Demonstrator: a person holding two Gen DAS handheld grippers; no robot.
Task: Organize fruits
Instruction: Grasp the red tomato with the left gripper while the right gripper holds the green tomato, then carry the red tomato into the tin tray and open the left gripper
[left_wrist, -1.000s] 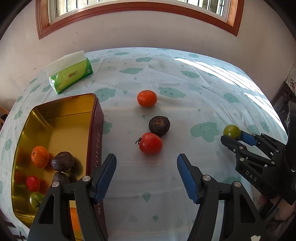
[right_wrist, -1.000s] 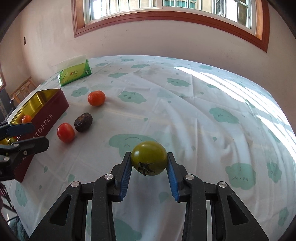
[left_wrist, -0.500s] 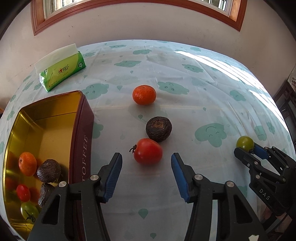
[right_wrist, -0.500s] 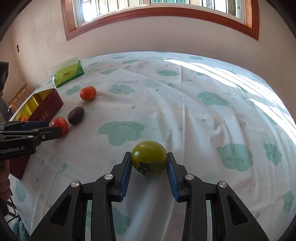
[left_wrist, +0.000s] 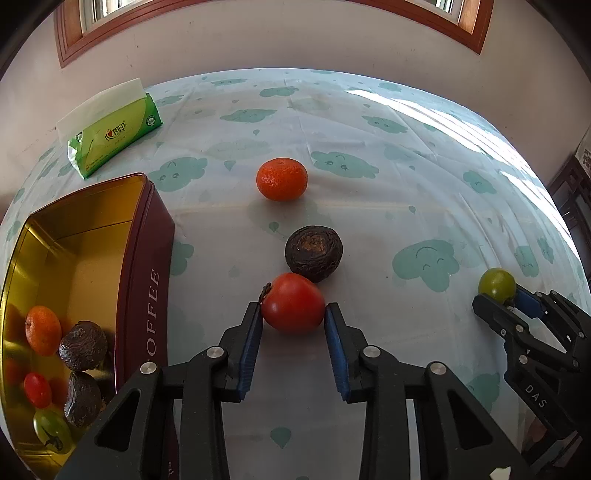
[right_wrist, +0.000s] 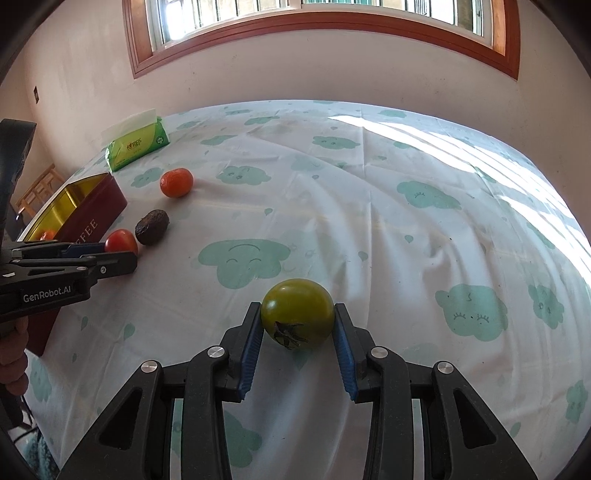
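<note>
Red tomato (left_wrist: 293, 303), green tomato (right_wrist: 297, 318), orange mandarin (left_wrist: 282, 179); tablecloth (left_wrist: 369, 206) pale (blue-white, perhaps) with teal clouds.

Left gripper (left_wrist: 293, 314) advanced, fingers closing around red tomato (left_wrist: 293, 308).

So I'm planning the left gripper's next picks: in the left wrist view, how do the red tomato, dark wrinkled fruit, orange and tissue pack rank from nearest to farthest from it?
1. Red tomato: between the closing jaws of the left gripper.
2. Dark wrinkled fruit: just behind the tomato, slightly right.
3. Orange: farther back, near centre.
4. Tissue pack: far left, by the table's edge.
</note>
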